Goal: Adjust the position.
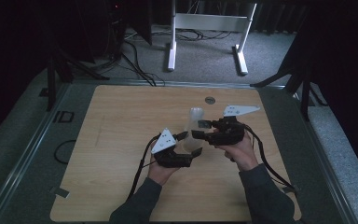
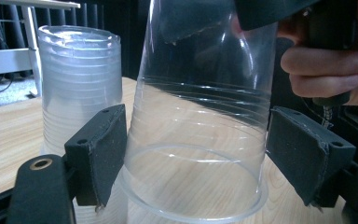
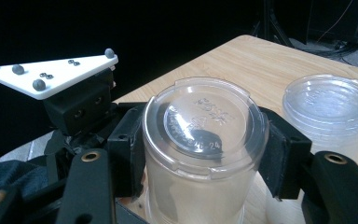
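A clear plastic cup (image 2: 196, 130) stands upside down, its rim at the wooden table (image 1: 121, 140). My left gripper (image 2: 196, 158) is shut on it low down, a pad against each side just above the rim. My right gripper (image 3: 205, 154) is shut on the same cup (image 3: 205, 121) near its upturned base. In the high view the cup (image 1: 193, 140) sits between the left gripper (image 1: 189, 143) and the right gripper (image 1: 200, 129), both held by hands near the table's middle. A stack of clear cups (image 2: 79, 84), also upside down, stands just beyond it.
The stack of cups (image 1: 196, 116) (image 3: 328, 107) is close behind the held cup, almost touching the jaws. A small round metal disc (image 1: 209, 100) sits in the table near the far edge. Cables trail from both grippers toward the near edge. White desk legs (image 1: 172, 46) stand on the floor beyond.
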The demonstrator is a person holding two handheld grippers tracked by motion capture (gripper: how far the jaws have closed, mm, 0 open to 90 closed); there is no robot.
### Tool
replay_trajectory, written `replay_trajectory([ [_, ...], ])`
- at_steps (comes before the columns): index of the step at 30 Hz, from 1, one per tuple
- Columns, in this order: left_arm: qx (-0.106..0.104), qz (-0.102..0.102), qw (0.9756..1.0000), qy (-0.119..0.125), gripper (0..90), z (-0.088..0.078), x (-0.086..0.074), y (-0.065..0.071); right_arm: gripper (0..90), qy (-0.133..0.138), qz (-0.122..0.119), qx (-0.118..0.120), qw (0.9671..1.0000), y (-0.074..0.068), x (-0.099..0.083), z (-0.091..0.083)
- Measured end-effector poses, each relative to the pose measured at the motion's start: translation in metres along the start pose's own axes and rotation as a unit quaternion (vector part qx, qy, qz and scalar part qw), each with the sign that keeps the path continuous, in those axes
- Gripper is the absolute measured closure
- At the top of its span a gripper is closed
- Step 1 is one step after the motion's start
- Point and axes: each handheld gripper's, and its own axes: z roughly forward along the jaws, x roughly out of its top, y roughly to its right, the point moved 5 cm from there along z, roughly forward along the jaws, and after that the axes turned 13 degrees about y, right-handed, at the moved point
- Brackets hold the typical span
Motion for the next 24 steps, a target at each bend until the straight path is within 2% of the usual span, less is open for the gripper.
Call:
replay_trajectory([
  [7, 0.004, -0.001, 0.9999, 0.010, 21.3, -0.0022, 0.0022, -0.0014, 41.0, 0.009, 0.010, 0.002, 0.9999, 0.0006, 0.0013, 0.0003],
  [20, 0.008, -0.001, 0.9999, 0.013, 22.7, -0.0029, 0.0024, -0.0016, 41.0, 0.016, 0.024, 0.009, 0.9995, 0.0015, 0.0028, 0.0003],
  [24, 0.008, -0.001, 0.9999, 0.012, 26.5, -0.0028, 0.0023, -0.0016, 41.0, 0.015, 0.024, 0.009, 0.9995, 0.0016, 0.0028, 0.0000],
])
